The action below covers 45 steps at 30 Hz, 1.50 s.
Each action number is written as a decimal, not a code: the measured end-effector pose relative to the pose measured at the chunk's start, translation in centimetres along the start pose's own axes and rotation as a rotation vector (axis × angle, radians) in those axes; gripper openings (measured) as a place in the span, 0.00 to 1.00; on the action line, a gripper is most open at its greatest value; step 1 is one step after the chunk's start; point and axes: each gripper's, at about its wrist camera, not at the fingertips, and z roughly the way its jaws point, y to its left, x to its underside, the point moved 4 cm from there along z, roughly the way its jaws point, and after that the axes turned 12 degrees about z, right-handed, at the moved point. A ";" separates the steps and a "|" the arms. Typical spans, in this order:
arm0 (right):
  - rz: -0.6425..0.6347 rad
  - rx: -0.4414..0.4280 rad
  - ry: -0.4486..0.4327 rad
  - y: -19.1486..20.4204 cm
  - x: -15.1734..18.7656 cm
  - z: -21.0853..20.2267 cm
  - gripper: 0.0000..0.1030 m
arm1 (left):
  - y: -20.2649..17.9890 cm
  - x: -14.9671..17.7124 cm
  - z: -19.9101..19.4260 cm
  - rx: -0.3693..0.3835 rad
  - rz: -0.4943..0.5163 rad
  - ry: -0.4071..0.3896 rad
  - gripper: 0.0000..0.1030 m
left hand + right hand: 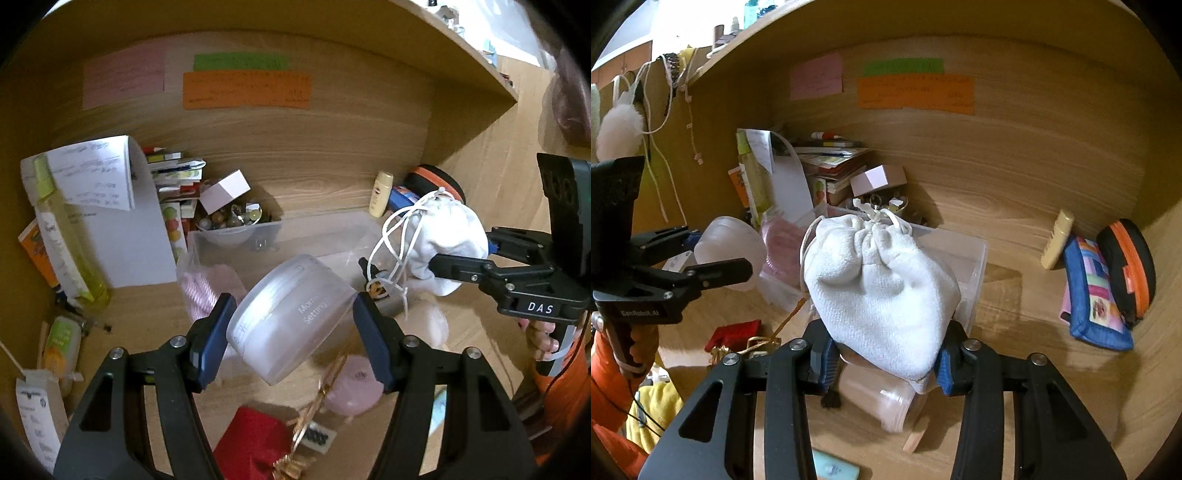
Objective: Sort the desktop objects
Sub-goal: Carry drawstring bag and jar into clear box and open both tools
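Your right gripper (886, 363) is clamped on the white drawstring pouch (882, 291), its long axis running away from you, tied neck toward the desk's back edge. Your left gripper (293, 334) pinches the frosted jar (291, 321), tilted, above the desk's front edge.

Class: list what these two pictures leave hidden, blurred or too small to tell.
- Pouch contents: right view, cloth drawn shut.
- Notes writing: both views, too small.
- Jar label: left view, partly turned away.
- Cup: right view, partly behind the pouch.
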 end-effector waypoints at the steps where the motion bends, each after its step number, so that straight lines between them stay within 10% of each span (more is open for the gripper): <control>1: 0.001 0.000 0.002 -0.1 -0.2 0.3 0.37 | 0.1 -0.3 0.5 0.005 -0.001 0.003 0.63; 19: 0.003 -0.010 0.132 -1.8 -0.3 8.6 0.37 | 0.3 -1.1 8.2 -0.007 0.047 0.107 0.63; 45: -0.062 0.023 0.116 -1.6 0.3 9.5 0.49 | -0.9 -0.6 9.3 0.019 0.077 0.111 0.64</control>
